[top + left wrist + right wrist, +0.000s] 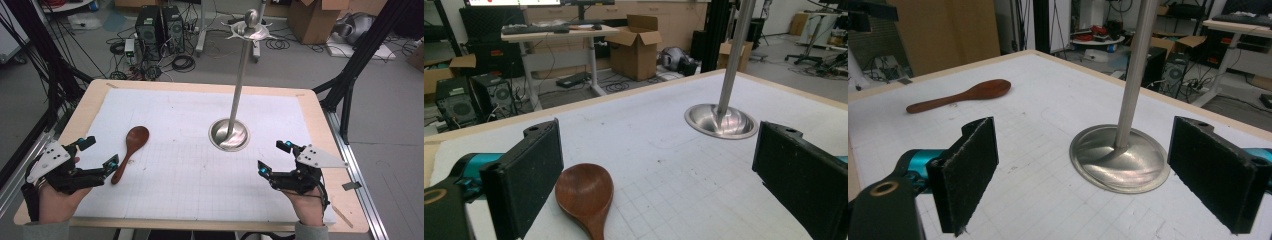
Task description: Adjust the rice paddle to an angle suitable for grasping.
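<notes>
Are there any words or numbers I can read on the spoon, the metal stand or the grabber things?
None can be read.
Wooden spoon: plain, no writing.
Metal stand: bare shiny metal, no label.
Left gripper and right gripper: no words on the black jaws or grey plates.
White mat: a faint grid, no numbers.
Cardboard boxes behind: any print is too blurred to read.
</notes>
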The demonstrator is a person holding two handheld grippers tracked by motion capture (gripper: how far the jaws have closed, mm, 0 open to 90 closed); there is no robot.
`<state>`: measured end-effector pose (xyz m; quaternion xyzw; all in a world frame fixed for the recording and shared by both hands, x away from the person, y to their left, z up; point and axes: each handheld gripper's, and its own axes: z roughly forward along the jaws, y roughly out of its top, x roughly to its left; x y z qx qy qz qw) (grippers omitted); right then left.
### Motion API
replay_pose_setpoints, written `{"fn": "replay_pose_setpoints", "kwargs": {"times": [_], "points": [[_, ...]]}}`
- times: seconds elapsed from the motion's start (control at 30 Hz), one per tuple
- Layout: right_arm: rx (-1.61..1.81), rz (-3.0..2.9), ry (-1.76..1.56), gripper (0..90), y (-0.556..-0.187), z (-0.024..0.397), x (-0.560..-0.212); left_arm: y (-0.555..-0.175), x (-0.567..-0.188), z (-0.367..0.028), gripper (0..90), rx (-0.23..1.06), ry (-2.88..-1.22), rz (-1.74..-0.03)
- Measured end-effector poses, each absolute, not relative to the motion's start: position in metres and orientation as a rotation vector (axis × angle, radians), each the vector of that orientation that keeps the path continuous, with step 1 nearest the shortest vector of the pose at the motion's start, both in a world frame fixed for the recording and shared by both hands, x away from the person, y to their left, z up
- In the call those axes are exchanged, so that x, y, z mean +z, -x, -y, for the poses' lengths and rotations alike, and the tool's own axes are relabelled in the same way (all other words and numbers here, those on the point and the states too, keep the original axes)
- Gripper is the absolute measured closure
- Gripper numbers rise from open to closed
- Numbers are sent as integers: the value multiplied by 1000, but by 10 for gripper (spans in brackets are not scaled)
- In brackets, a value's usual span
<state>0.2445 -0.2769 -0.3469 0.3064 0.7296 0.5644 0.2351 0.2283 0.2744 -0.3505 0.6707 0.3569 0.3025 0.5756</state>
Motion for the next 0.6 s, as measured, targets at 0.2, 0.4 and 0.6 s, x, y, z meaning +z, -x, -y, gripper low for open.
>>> {"fn": "replay_pose_setpoints", "kwargs": {"times": [0.2,0.4,0.6], "points": [[1566,-1995,-845,114,-244,277,-346,-228,-354,-276,71,732,-1588,-812],[1571,-1996,-851,114,-243,278,-346,-233,-362,-273,284,745,-1657,-888],[1563,-2007,-852,114,-243,279,-347,-243,-378,-282,640,750,-1684,-1079]]}}
